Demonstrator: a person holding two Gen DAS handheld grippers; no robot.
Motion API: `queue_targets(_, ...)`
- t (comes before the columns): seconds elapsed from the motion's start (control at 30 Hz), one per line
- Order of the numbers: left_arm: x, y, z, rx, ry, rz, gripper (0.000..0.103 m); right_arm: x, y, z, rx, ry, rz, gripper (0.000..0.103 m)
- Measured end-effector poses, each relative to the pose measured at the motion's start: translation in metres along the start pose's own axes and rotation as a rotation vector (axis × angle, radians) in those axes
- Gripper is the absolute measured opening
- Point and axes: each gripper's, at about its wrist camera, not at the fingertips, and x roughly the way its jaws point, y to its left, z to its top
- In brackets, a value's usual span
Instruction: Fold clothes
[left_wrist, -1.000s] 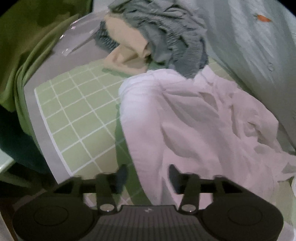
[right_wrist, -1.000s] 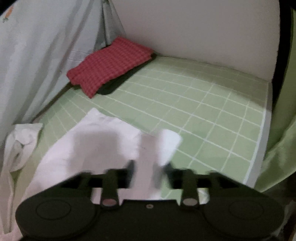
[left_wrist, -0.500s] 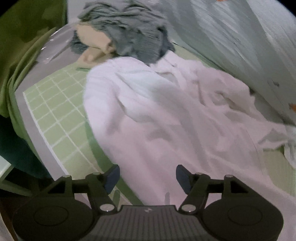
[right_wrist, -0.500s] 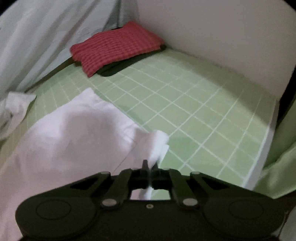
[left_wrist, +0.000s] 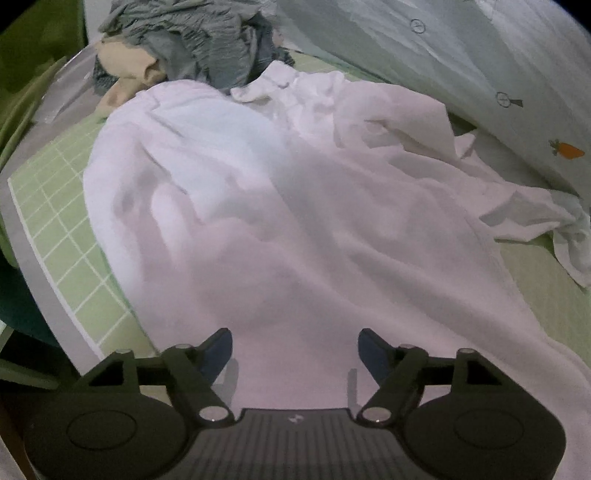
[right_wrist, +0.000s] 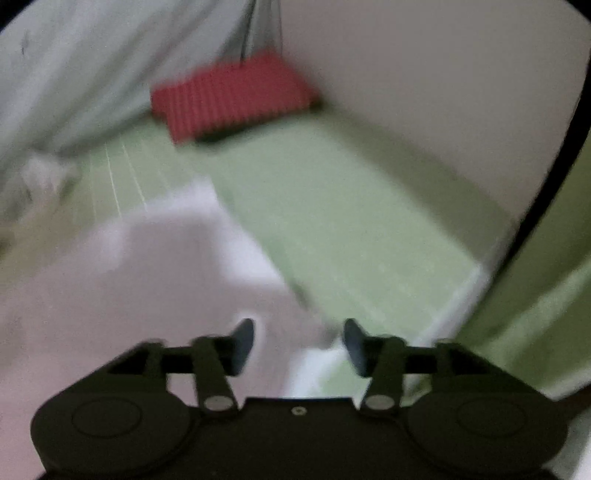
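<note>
A large white garment (left_wrist: 295, 206) lies spread and wrinkled over the green checked mat (left_wrist: 62, 236). My left gripper (left_wrist: 295, 350) is open and empty, just above the garment's near part. In the blurred right wrist view the same white garment (right_wrist: 147, 273) fills the lower left. My right gripper (right_wrist: 299, 347) is open over the garment's near right edge and holds nothing.
A pile of grey and beige clothes (left_wrist: 192, 48) sits at the mat's far end. A folded red checked cloth (right_wrist: 232, 96) lies on a dark item by the white wall. A pale carrot-print sheet (left_wrist: 517, 74) hangs along one side. Green fabric (right_wrist: 546, 295) borders the mat's edge.
My right gripper shut on the garment's corner half a second ago, and it has now opened and let go. My left gripper has opened wider and moved further over the garment.
</note>
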Motion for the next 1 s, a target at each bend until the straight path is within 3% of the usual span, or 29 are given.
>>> queue_targets(0.1,0.0,-0.01,0.002,0.007,-0.009,0.001,0.079,0.013,0.007,0.024,-0.015,-0.049,0.079,0.073)
queue_targets(0.2,-0.002,-0.017,0.005,0.012,-0.014,0.006,0.079,0.044,0.02,0.048,-0.051,-0.064,0.158,0.075)
queue_targets(0.47,-0.013,-0.024,0.007,0.017,-0.037,0.048,0.08,0.133,0.046,0.079,-0.097,0.01,0.232,0.077)
queue_targets(0.5,-0.014,-0.023,0.007,0.011,-0.039,0.055,0.08,0.138,0.046,0.08,-0.089,0.029,0.248,0.072)
queue_targets(0.57,-0.015,-0.019,0.007,-0.005,-0.042,0.069,0.08,0.144,0.048,0.081,-0.096,0.062,0.264,0.05)
queue_targets(0.6,-0.014,-0.017,0.007,-0.018,-0.041,0.075,0.08,0.144,0.051,0.08,-0.13,0.055,0.244,0.02)
queue_targets(0.63,-0.013,-0.015,0.007,-0.03,-0.036,0.078,0.08,0.142,0.055,0.078,-0.167,0.051,0.229,0.006)
queue_targets(0.77,-0.011,-0.009,0.011,-0.058,-0.022,0.082,0.08,0.128,0.069,0.071,-0.323,0.007,0.184,0.003)
queue_targets(0.9,-0.011,0.0,0.016,-0.052,-0.024,0.083,0.08,0.136,0.05,0.079,-0.177,0.022,0.112,0.004)
queue_targets(0.97,-0.011,0.007,0.021,-0.057,-0.02,0.084,0.08,0.141,0.045,0.078,-0.122,0.04,0.075,0.008)
queue_targets(1.0,-0.012,0.012,0.025,-0.061,-0.022,0.085,0.08,0.137,0.051,0.075,-0.149,0.032,0.043,0.016)
